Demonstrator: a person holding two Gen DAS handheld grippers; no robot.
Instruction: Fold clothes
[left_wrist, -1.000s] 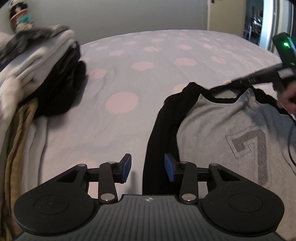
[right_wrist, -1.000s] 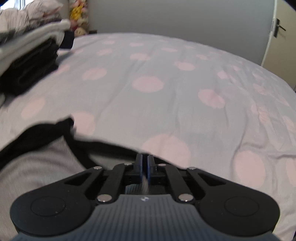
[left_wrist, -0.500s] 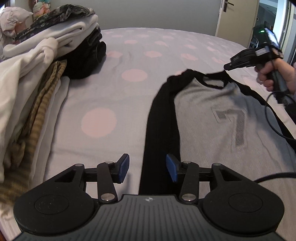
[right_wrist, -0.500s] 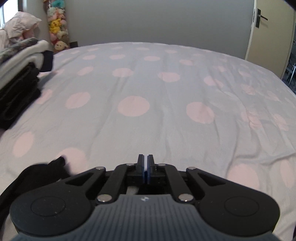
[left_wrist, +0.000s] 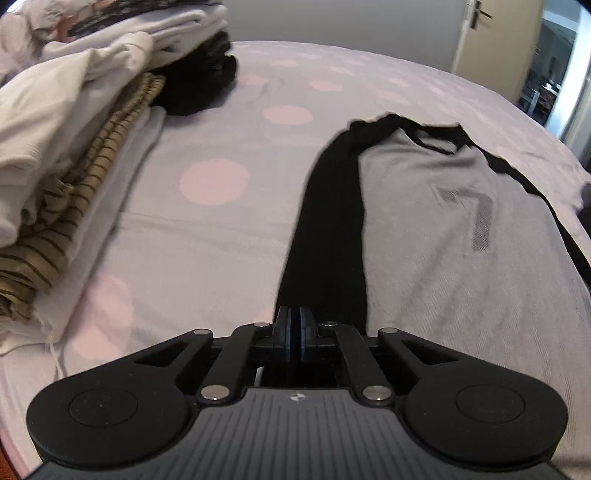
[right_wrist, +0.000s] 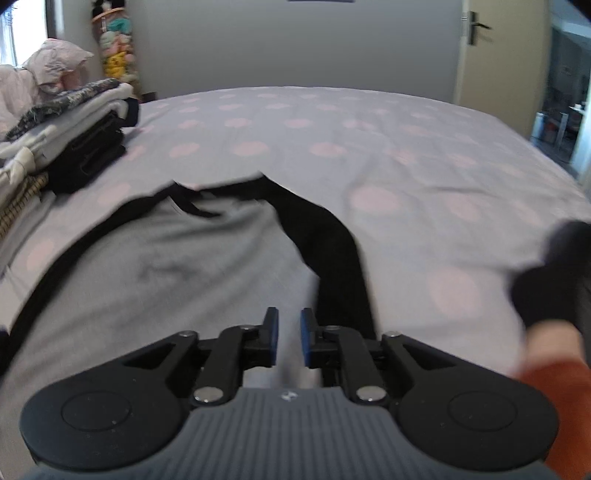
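Bare spotted bedspread (right_wrist: 332, 122) is lying open beyond the shirt (left_wrist: 443, 229) and between it and the clothes pile (left_wrist: 74, 129). The pile is blocking the left side, its black fold (left_wrist: 199, 85) jutting toward the centre. A dark sleeve (right_wrist: 554, 273) is intruding at the right edge.

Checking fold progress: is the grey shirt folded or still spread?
Spread. The grey shirt lies flat, front up, on the bed, black sleeves straight alongside its body.

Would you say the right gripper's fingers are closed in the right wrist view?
No, the right gripper stands open, with a clear gap between its blue pads above the grey shirt.
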